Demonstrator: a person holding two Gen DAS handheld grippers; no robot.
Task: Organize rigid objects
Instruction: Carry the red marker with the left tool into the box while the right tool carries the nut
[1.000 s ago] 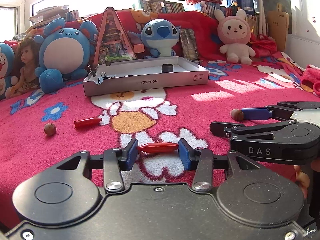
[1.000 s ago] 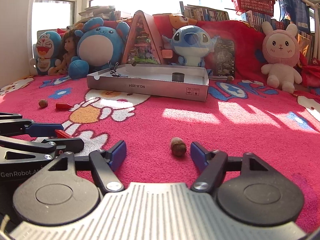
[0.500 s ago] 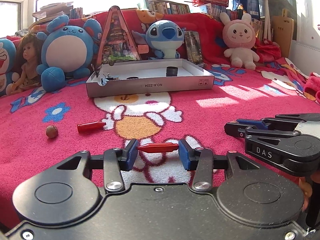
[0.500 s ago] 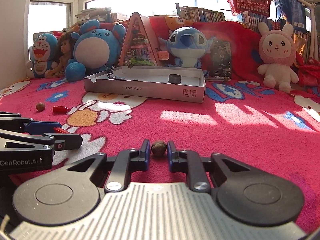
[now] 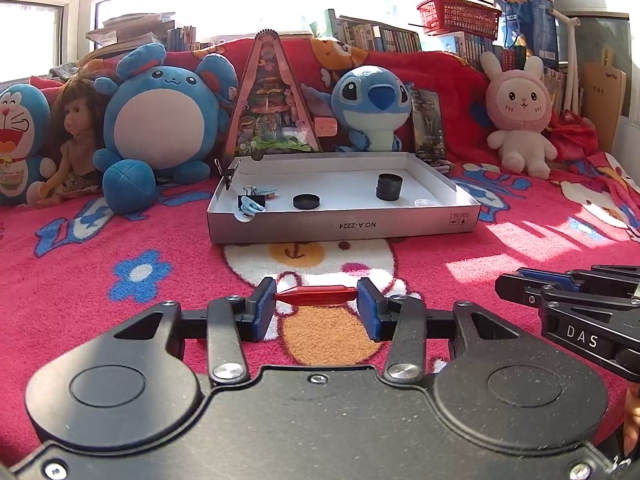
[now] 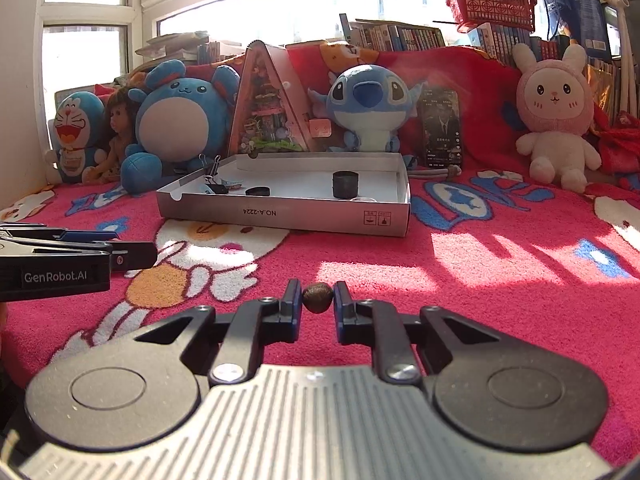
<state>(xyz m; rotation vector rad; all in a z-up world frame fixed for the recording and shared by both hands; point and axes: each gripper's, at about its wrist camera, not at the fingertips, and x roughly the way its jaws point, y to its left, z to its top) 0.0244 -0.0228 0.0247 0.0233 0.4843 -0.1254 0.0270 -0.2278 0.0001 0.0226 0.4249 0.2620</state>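
Observation:
My left gripper [image 5: 316,295] is shut on a small red stick [image 5: 316,294], held crosswise between the blue pads above the pink blanket. In the right wrist view my right gripper [image 6: 317,298] is shut on a brown nut [image 6: 317,298], lifted a little off the blanket. Ahead stands a shallow silver box [image 5: 344,227] [image 6: 280,214] holding black round discs [image 5: 389,186] [image 6: 345,184], a flat disc [image 5: 306,201] and binder clips [image 5: 252,203]. The right gripper's side shows at the right edge of the left view [image 5: 576,304]; the left gripper's side shows at the left of the right view [image 6: 72,256].
Plush toys line the back: a blue round one [image 5: 160,120], a blue alien [image 5: 372,104], a pink rabbit [image 5: 520,120] and a doll [image 5: 76,136]. A triangular picture frame [image 5: 272,100] stands behind the box. Books and a red basket [image 5: 456,16] fill the sill.
The right gripper closed on the nut and lifted it. The left gripper carried the red stick up and toward the box; a second red stick and nut left its view.

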